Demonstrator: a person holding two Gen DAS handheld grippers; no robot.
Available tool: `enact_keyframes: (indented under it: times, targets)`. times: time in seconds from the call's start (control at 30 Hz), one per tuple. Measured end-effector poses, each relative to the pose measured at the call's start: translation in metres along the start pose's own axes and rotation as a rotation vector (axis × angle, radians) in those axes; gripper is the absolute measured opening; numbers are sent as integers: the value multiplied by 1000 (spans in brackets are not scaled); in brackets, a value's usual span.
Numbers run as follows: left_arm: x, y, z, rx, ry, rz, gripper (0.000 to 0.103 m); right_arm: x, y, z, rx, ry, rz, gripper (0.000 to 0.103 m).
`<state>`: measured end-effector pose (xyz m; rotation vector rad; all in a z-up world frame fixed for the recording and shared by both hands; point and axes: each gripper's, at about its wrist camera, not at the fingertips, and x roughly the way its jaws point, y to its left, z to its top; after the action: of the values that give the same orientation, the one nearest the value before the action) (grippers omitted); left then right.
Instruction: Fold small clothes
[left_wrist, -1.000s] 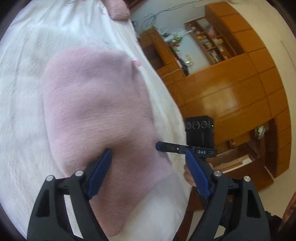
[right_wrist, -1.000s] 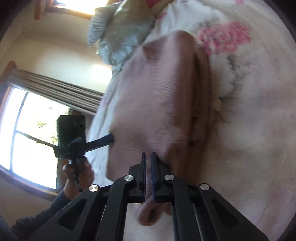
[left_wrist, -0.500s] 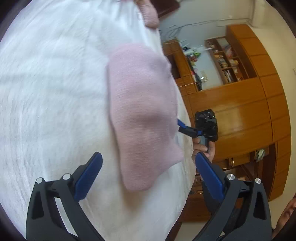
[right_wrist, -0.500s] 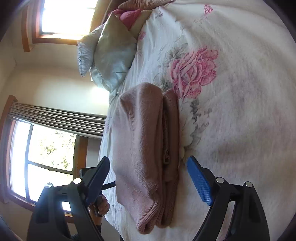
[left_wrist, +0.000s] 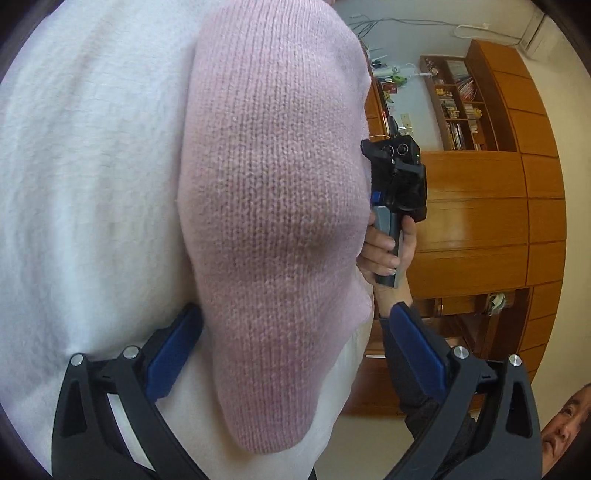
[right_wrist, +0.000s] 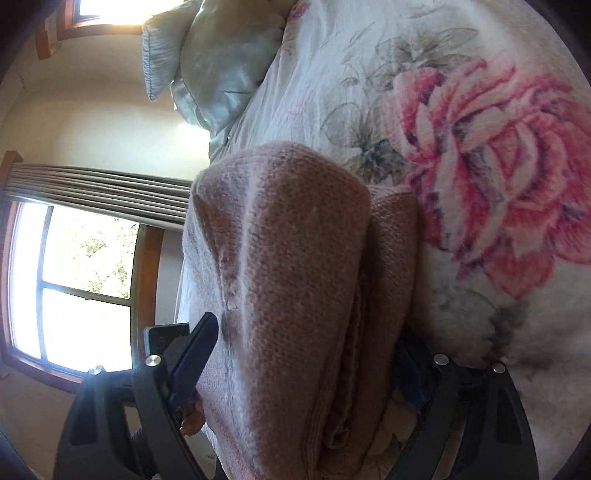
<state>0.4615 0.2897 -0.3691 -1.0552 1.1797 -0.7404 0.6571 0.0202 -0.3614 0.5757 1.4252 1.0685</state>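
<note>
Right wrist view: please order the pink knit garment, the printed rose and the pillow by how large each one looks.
1. pink knit garment, though it is nearest to the camera
2. printed rose
3. pillow, farthest away, so its true size is unsure

right gripper (left_wrist: 373, 173) tips hidden (behind garment (left_wrist: 273, 206))

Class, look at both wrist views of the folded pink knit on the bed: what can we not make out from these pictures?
- Left wrist view: the right gripper's fingers, hidden behind the pink knit.
- Right wrist view: the left gripper, hidden behind the knit and the right gripper.
- Right wrist view: one blue finger of the right gripper, partly covered by the knit's folded edge.
- Both views: the knit's near end, cut off by the frame.
</note>
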Motion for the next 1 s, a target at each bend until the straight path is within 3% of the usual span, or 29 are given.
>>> enact_keyframes:
  times: [0.17,0.2,0.23,0.27,0.3,0.5,0.67,0.83,1.0]
  targets:
    - [21,-5,-1,37,5,53,99,11,-1,10,1,-14,33,85]
    - [22,-6,-1,36,4,67,92,16,4,14,-7,-16,19,82]
    - [23,-4,-1,22,12,86,60,17,5,14,-9,-18,8,74]
    - [22,1,0,-9,13,94,43,18,6,13,-7,-24,9,65]
    - [20,7,0,-36,5,79,35,18,6,13,0,-30,17,63]
    - [7,-12,-3,-7,-20,96,28,9,20,2,-5,-92,3,55]
    - [-27,-36,-17,35,-43,99,27,5,66,-11,-51,-138,23,54]
    - [-82,-56,-61,77,-70,141,27,36,115,-35,-87,-117,81,54]
    - [-154,-43,-133,60,-116,198,27,106,152,-80,-101,-30,169,54]
